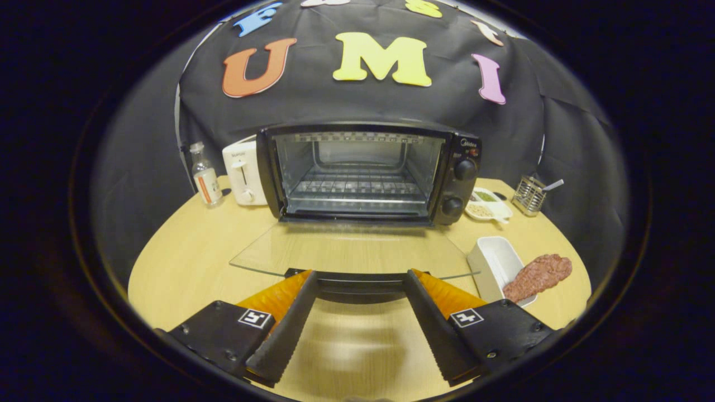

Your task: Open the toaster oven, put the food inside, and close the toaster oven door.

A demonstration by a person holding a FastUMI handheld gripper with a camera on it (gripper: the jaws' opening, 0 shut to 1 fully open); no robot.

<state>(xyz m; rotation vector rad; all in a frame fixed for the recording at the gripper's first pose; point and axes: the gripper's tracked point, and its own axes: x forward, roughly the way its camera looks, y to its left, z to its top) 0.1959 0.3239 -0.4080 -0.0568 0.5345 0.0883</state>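
Observation:
A black toaster oven [368, 173] stands at the back of the wooden table, its glass door [352, 251] folded down flat toward me. Inside, a wire rack [357, 187] sits bare. The door's dark handle [360, 285] lies just ahead of my fingertips, between them. My gripper [360, 276] is open, with nothing between its fingers. The food, a reddish-brown lump of meat [539, 276], rests on the rim of a white rectangular dish [494, 259] to the right of the door, beyond my right finger.
A white toaster [243, 173] and a small bottle [205, 176] stand left of the oven. On its right are a divided white dish with seasonings [489, 204] and a metal mesh holder with a utensil [529, 195]. The table's [184, 262] rounded edge curves around both sides.

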